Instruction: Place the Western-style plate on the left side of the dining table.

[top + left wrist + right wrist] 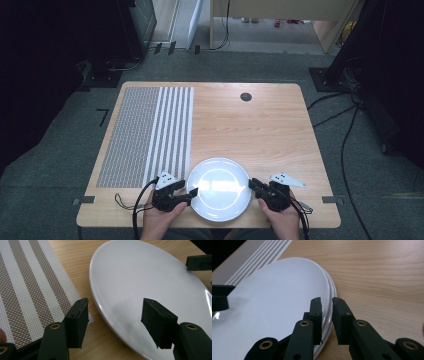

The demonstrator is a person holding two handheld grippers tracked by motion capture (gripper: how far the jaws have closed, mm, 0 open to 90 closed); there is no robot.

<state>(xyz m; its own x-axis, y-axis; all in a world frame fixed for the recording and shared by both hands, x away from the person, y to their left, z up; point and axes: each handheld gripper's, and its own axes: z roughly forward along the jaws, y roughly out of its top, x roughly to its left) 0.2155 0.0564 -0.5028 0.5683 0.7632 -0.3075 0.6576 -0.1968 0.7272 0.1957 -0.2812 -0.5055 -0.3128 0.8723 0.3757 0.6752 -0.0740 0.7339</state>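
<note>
A: Plate (pixel 220 189) sat at the near edge of the table (pixel 260 125), dead centre between your hands, its left rim just beside the striped placemat (pixel 150 135). Your left gripper (pixel 191 194) straddled that rim with its jaws apart: one over the white face, one outside by the mat corner, pads (pixel 77 322) not pressing yet.

B: And the right one?

A: Your right gripper (pixel 251 185) had its jaws nearly together on the opposite rim, which looked clamped between them. I'd have matched the left to it: same bite depth, pads square on the lip, then raised both hands level so it couldn't tip or slip. Glazed, so probably slick.

B: Surface?

A: Light wood top, bare on the right half, a small dark grommet (pixel 245 97) near the far edge. You had grey carpet around the table, cables (pixel 345 145) trailing down the right side, dark stands at both sides, pale furniture behind.
</note>
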